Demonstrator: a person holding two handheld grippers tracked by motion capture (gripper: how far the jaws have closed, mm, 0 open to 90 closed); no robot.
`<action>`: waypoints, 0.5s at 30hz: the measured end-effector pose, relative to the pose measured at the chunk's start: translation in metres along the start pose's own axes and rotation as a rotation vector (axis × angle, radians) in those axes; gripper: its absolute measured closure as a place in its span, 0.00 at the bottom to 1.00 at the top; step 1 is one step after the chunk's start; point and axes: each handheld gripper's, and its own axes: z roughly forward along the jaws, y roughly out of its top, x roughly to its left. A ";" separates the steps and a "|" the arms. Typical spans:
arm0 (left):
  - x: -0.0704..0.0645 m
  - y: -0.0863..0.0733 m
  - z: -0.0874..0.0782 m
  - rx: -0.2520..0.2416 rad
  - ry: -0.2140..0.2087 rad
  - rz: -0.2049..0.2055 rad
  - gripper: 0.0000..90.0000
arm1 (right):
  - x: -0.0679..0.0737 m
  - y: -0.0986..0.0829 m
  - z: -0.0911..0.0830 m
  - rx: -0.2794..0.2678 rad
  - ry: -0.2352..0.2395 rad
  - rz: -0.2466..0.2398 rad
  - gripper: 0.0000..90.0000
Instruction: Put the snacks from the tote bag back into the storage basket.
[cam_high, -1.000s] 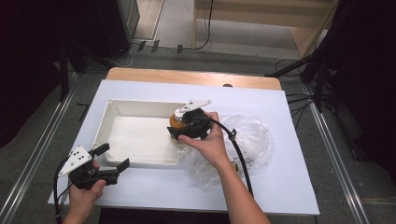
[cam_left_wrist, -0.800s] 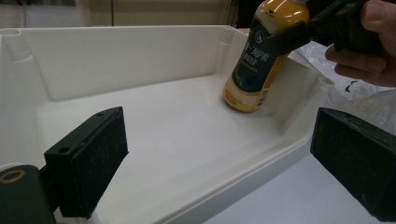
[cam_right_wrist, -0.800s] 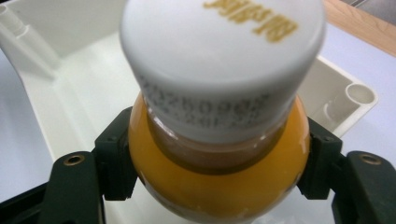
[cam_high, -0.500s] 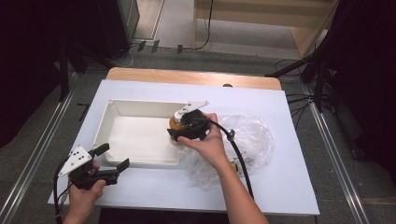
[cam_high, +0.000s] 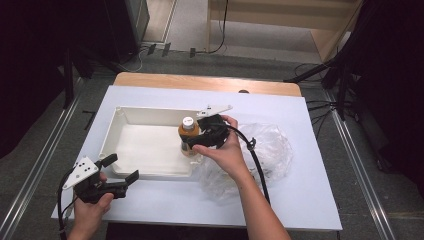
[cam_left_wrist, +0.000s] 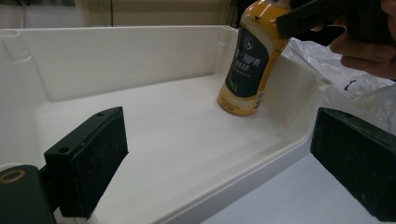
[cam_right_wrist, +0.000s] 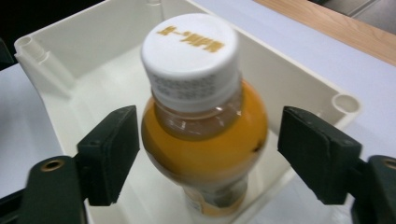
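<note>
White table (cam_high: 150, 210) carries a white tray (cam_high: 145, 150), with a crinkled clear plastic bag (cam_high: 270, 150) just right of it. An orange drink bottle (cam_high: 189, 137) stands in the tray's right end, close against the right wall, leaning a bit in the left gripper view (cam_left_wrist: 250, 60). The right gripper (cam_right_wrist: 205, 149) straddles the bottle's shoulder with its jaws spread; the left pad looks to be at the plastic and the right pad is apart, so nothing is pinched. Judged step: letting go after placing. To do it well, keep the jaws wide and lift straight up past the white cap (cam_right_wrist: 191, 51) (a sideways drag could tip the bottle). The left gripper (cam_high: 117, 172) rests near the tray's front left corner, jaws spread and empty, best kept there.
</note>
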 end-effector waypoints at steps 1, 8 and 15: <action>0.000 0.000 0.000 0.000 0.000 0.000 0.05 | -0.001 0.000 -0.002 -0.002 0.001 0.005 0.21; 0.000 0.000 0.001 0.001 0.000 -0.001 0.05 | -0.008 -0.004 -0.022 -0.031 -0.030 0.010 0.19; 0.002 0.000 0.001 0.003 0.008 -0.006 0.05 | -0.019 -0.014 -0.038 -0.048 -0.059 0.026 0.19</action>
